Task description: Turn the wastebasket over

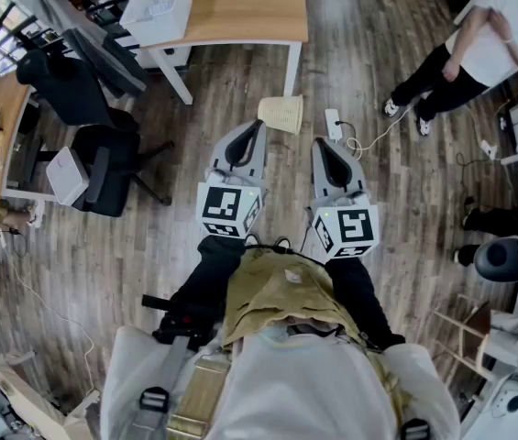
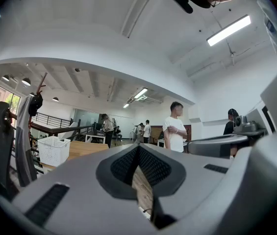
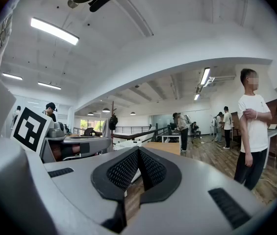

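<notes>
Wood-plank flooring [image 1: 222, 90] carries the cream, tapered wastebasket [image 1: 281, 114], which sits just ahead of the two gripper tips and between them, touched by neither. The left gripper [image 1: 257, 126] and right gripper [image 1: 319, 145] are both clenched on nothing. A white power strip [image 1: 335, 123] lies just right of the wastebasket. Beyond stands a wooden table [image 1: 249, 12] bearing a white mesh basket [image 1: 158, 7], and a person [image 1: 479, 35] stands at far right.

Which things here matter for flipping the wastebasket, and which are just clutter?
Job: wastebasket; left gripper; right gripper, both shut, empty.
Lying about: power strip; white basket; table; chair; bystander.
</notes>
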`<action>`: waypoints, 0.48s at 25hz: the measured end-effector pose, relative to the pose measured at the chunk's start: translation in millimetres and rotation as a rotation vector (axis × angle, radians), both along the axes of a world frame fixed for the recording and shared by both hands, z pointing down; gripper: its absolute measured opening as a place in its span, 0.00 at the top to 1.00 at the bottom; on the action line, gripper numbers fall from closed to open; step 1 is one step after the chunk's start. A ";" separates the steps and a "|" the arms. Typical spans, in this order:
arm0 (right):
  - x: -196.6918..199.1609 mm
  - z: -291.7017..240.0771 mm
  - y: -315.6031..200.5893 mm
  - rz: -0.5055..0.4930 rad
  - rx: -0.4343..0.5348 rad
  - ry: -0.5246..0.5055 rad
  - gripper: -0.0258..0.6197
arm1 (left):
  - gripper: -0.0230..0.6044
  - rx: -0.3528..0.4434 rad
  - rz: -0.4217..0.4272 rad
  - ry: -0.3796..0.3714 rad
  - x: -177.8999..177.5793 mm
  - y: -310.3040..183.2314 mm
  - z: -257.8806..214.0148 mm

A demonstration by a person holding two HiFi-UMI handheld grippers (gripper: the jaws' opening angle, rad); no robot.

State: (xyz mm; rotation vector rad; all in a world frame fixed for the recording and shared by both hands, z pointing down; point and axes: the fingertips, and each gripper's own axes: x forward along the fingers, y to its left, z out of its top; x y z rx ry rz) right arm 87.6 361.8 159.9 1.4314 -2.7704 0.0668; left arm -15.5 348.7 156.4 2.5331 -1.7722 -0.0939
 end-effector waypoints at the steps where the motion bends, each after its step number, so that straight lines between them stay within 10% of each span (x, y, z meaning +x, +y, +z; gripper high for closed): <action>1: -0.1 0.3 -0.4 0.001 0.000 0.000 0.93 | 0.96 -0.001 0.001 0.001 0.0 -0.4 0.1; 12: 1.6 4.0 -2.1 0.001 -0.003 -0.012 0.93 | 0.96 -0.012 0.008 -0.001 2.0 -3.1 5.4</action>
